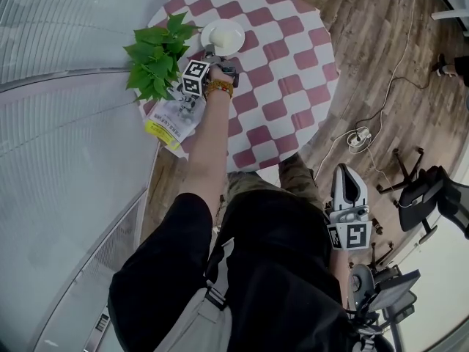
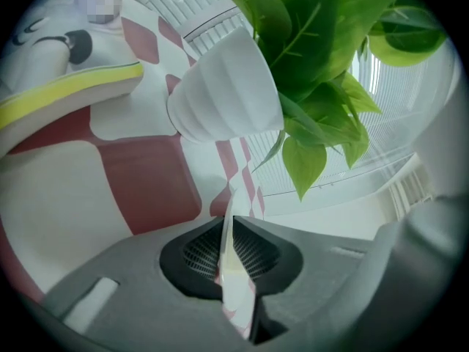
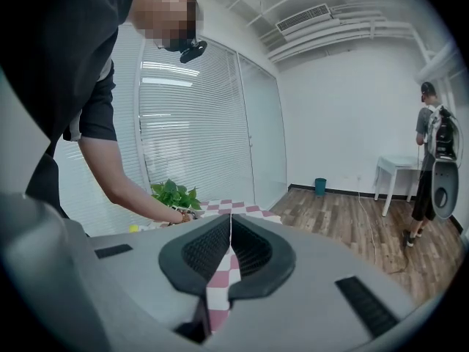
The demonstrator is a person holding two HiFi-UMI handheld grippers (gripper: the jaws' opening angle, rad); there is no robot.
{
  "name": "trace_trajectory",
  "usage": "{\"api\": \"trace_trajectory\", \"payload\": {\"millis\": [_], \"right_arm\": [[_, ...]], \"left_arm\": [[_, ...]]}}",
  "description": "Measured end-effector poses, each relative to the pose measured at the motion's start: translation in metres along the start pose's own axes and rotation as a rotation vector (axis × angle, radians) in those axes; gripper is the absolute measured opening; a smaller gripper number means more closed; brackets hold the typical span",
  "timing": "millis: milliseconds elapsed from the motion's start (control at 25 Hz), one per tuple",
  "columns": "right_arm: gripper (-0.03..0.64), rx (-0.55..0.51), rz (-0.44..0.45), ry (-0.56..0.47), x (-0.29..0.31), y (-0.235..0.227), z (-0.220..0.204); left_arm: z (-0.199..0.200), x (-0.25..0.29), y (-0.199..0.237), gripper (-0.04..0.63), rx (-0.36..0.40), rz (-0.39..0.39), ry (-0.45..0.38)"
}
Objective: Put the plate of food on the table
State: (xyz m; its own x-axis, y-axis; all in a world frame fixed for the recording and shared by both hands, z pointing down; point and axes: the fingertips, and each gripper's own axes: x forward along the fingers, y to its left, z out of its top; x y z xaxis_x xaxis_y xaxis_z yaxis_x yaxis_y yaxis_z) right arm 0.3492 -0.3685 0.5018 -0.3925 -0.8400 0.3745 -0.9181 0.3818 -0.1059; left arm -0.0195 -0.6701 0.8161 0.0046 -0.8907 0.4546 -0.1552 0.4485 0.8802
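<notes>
The left hand-held gripper (image 1: 212, 53) (image 2: 233, 249) is closed on the near rim of the round white plate (image 1: 222, 37), which its own view shows only as a thin pale edge (image 2: 236, 284) between the pads. The plate is over the far left part of the round desk with a red-and-white checked cloth (image 1: 286, 72) (image 2: 146, 189). I cannot tell if it already rests on the cloth. Something pale lies in the plate, too small to name. Just left of the plate stands a white ribbed pot (image 2: 220, 94) with a green leafy plant (image 1: 157, 53) (image 2: 315, 64) in it. The head view hides this pot under the leaves; the left gripper view shows it clearly. Nearer to the person lies a clear bag with a yellow edge (image 1: 170, 123) (image 2: 66, 86). The right hand-held gripper (image 1: 344, 171) (image 3: 230, 229) is low beside the person's hip, away from the desk, with its jaws together and nothing between them. Only its view shows a second person (image 3: 432, 160) standing by a small white table (image 3: 396, 171), and a blue bin (image 3: 321, 186) on the wooden floor (image 3: 344, 226).
</notes>
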Motion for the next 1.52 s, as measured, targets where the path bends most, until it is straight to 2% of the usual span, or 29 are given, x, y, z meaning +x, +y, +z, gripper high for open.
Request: {"api": "trace_trajectory", "payload": {"millis": [360, 520, 640, 760, 1200, 1520], "right_arm": [[0.012, -0.004, 0.0, -0.012, -0.001, 0.005, 0.003], [0.012, -0.001, -0.002, -0.021, -0.003, 0.008, 0.004], [0.012, 0.0, -0.005, -0.025, -0.006, 0.011, 0.004], [0.012, 0.004, -0.011, -0.028, -0.008, 0.014, 0.004], [0.012, -0.013, -0.005, -0.053, -0.014, 0.032, 0.012], [0.012, -0.037, 0.026, -0.076, -0.016, 0.052, 0.018]], "left_arm": [[-0.014, -0.006, 0.009, 0.063, 0.05, 0.108, 0.072], [-0.02, -0.01, 0.014, 0.115, 0.068, 0.152, 0.104], [-0.021, -0.012, 0.013, 0.144, 0.076, 0.155, 0.118], [-0.023, -0.018, 0.012, 0.152, 0.049, 0.166, 0.122], [-0.023, -0.042, 0.015, 0.152, 0.031, 0.171, 0.134], [-0.018, -0.08, 0.027, 0.152, 0.013, 0.165, 0.141]]}}
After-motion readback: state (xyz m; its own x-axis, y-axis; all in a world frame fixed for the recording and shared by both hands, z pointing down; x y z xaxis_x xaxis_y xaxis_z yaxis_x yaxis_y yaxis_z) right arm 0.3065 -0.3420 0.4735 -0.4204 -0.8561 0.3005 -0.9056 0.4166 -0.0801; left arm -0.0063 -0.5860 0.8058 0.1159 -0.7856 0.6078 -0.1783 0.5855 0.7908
